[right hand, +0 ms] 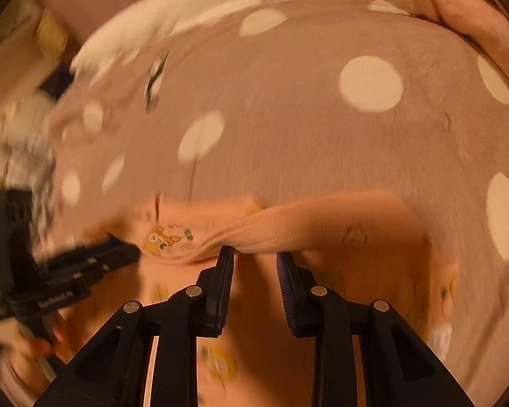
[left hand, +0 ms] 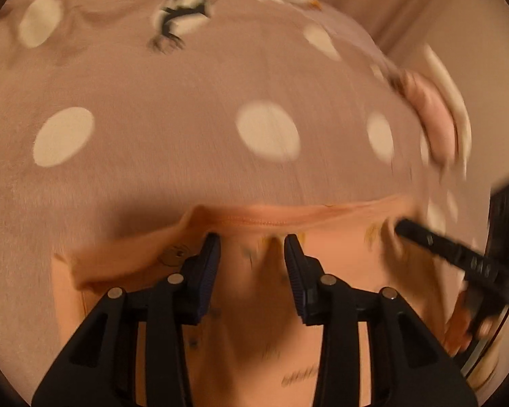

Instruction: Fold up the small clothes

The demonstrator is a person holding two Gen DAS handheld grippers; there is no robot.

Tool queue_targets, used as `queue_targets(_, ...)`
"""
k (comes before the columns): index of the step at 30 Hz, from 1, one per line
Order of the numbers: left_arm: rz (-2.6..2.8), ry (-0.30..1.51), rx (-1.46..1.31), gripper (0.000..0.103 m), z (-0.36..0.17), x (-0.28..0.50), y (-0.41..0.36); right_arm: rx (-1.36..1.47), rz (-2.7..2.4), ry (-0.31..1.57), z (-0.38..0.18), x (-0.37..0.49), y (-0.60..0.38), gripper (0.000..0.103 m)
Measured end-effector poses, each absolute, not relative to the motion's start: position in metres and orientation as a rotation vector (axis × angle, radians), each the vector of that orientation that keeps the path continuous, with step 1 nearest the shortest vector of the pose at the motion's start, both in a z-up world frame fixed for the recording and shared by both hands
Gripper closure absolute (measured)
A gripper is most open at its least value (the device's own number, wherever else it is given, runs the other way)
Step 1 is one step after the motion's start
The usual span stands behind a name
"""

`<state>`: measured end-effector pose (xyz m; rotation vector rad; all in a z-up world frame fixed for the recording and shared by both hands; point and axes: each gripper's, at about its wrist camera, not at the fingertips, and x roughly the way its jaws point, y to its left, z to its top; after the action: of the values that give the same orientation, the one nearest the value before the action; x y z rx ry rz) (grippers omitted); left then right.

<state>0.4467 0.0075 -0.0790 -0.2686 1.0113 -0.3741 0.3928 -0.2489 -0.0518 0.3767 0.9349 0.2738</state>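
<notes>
We see the left tool (left hand: pixel 252 242) with its jaws apart over the small peach garment (left hand: pixel 261 305), gripping nothing. The right tool (right hand: pixel 254 254) is likewise released at the garment's folded hem. The garment lies on a pink dotted blanket (right hand: pixel 288 135); blur hides finer contact.

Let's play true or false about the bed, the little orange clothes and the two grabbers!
1. The orange garment lies on a pink blanket with white dots. True.
2. The blanket has green stripes. False: it has white dots.
3. A white plush toy with an orange beak lies at the blanket's far edge. True.
4. The right gripper has its fingers pressed together. False: they stand apart, with orange cloth showing in the gap.
5. The left gripper is over the orange garment. True.
6. The garment is plain. False: it has small bear prints.
</notes>
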Motion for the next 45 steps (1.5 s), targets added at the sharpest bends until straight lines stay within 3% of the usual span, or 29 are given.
queue_targets(6,-0.373,0.977,-0.379,0.062,-0.063,0.43,0.045,0.467,0.255,0.864,-0.039,0.369,-0.286,0.073)
queue_targets(15,-0.428,0.923,-0.496,0.059,-0.053,0.32,0.126,0.396,0.304,0.872,-0.037,0.288,-0.306,0.07)
queue_targets(21,-0.491,0.937,-0.54,0.059,-0.066,0.26,0.134,0.463,0.321,0.867,-0.043,0.252,-0.305,0.07)
queue_targets(38,-0.535,1.018,-0.574,0.061,-0.102,0.265,0.11,0.571,0.283,0.891,-0.072,0.215,-0.318,0.069)
queue_targets(39,-0.538,1.014,-0.568,0.063,-0.101,0.264,0.109,0.572,0.288,0.893,-0.074,0.216,-0.317,0.069)
queue_targets(41,-0.548,1.019,-0.548,0.077,-0.101,0.263,0.108,0.564,0.294,0.897,-0.076,0.219,-0.312,0.069)
queue_targets(43,-0.512,1.043,-0.485,0.096,-0.102,0.264,0.105,0.54,0.287,0.893,-0.077,0.223,-0.307,0.069)
queue_targets(45,-0.469,1.065,-0.415,0.097,-0.104,0.264,0.103,0.522,0.279,0.886,-0.078,0.227,-0.302,0.07)
